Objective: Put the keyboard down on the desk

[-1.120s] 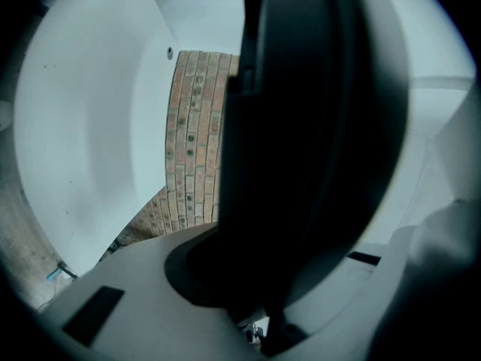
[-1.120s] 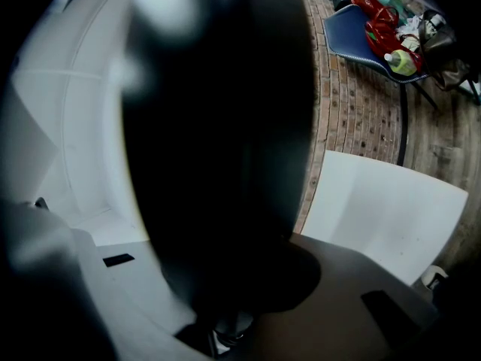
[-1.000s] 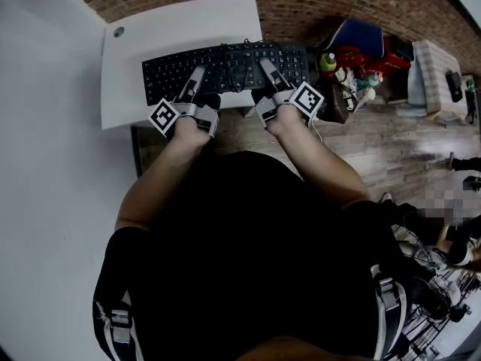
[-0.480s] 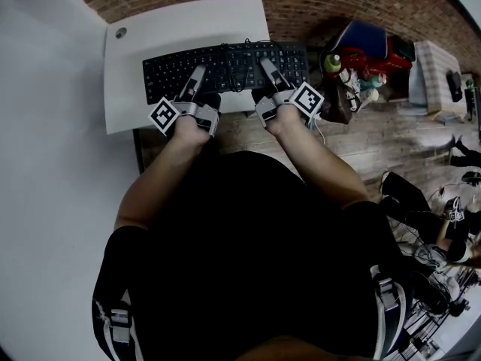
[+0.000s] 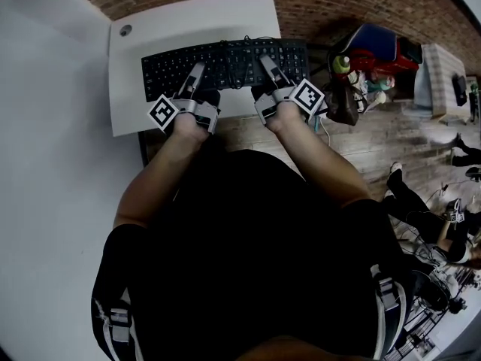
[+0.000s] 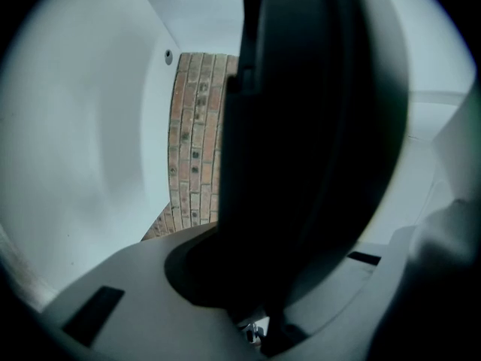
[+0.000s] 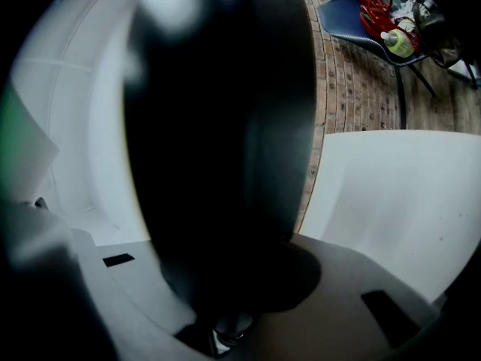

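The black full-size plastic keyboard [image 5: 225, 66] lies lengthwise over the front part of the white rectangular desk top [image 5: 188, 21], with its right end reaching past the desk's right edge. I cannot tell whether its underside already rests on the surface. That overhang looks like the main hazard: released as it lies, the unsupported end could tip or slide off towards the floor. The left hand-held gripper [image 5: 197, 72] is clamped tight on the keyboard's near edge, left of the middle. The right hand-held gripper [image 5: 264, 63] grips the same edge further right, so if one lets go before the other, the board would likely twist in the remaining grip. The thin black cable [image 5: 248, 45] looped over the keys could snag a jaw as it pulls away.
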### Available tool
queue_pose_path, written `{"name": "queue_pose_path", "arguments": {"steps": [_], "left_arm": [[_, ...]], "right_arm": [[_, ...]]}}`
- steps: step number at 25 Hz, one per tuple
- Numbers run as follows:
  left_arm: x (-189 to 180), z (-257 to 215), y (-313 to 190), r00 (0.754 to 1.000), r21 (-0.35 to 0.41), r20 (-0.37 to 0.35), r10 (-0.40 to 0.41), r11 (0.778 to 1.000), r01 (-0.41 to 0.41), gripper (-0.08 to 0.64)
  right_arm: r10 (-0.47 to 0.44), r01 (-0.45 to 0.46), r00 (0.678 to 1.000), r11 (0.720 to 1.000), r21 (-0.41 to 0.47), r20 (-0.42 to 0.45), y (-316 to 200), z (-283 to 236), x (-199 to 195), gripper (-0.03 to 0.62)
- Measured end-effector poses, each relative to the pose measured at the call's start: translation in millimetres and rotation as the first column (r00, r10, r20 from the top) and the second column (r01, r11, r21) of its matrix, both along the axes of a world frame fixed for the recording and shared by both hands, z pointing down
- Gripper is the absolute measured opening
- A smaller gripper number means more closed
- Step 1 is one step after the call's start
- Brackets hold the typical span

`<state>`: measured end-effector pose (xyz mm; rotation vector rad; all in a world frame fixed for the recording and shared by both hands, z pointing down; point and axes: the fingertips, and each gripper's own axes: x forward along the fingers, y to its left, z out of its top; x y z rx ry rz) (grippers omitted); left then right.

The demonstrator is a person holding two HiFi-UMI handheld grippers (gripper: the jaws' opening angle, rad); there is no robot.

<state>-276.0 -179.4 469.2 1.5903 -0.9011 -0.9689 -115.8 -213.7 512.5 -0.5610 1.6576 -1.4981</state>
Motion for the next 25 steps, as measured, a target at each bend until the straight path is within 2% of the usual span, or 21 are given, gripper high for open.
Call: {"name": "queue_pose_path", "arguments": {"steps": [7,15,25], "left_arm": [[-1,-1,-2,1.000,-0.007,0.013,0.004,1.000,-0.004,0.084],[9,-14,9,0.994,0.080,0.108,-0.032,0.997,0.023,0.084],[12,-14,8,0.990,0.101,0.138,-0.034,0.995,0.020,0.084]], "right_arm": [[0.005,-0.005,1.000,1.000,0.000,0.008,-1,0,-1,0.123],[-0.034,0.025,0.994,0.996,0.082,0.106,0,-1,1,0.123],[-0.040,0.027,0.989,0.995,0.098,0.143,-3,4,1,0.123]]}}
